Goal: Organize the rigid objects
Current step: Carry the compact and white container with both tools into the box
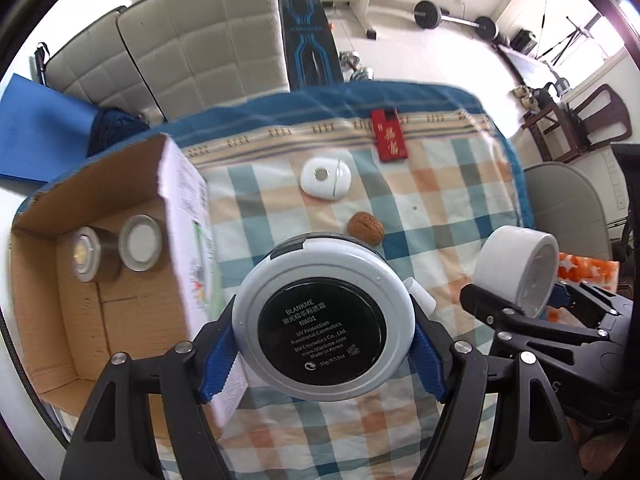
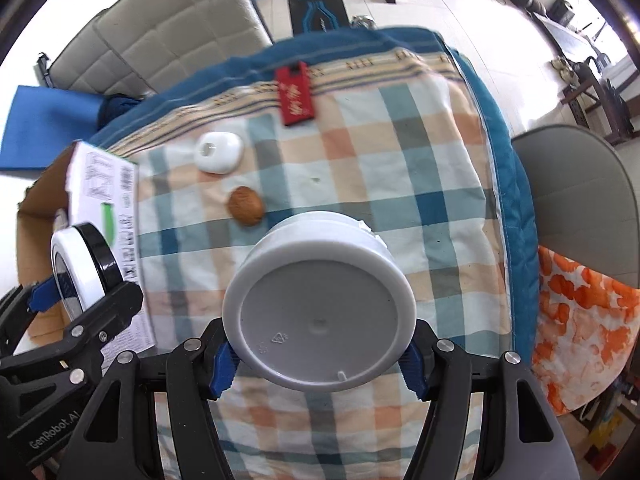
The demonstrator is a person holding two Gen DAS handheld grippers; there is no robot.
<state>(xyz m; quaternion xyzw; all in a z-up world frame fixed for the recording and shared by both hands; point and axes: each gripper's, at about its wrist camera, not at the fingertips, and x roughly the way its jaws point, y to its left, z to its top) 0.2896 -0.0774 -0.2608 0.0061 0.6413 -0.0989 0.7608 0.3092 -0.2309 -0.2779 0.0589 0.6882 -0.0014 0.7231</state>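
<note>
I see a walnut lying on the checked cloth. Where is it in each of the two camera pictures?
Left wrist view: the walnut lies just above centre, right behind the round cosmetic compact.
Right wrist view: the walnut lies left of centre, up and left of the white jar.
Shared landmark: the white oval case lies beyond the walnut, slightly left, in both.

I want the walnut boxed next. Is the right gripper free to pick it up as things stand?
Probably not yet. The right gripper is shut on the white jar, so its jaws are full. The walnut lies bare on the checked cloth, nothing covering it.
</note>
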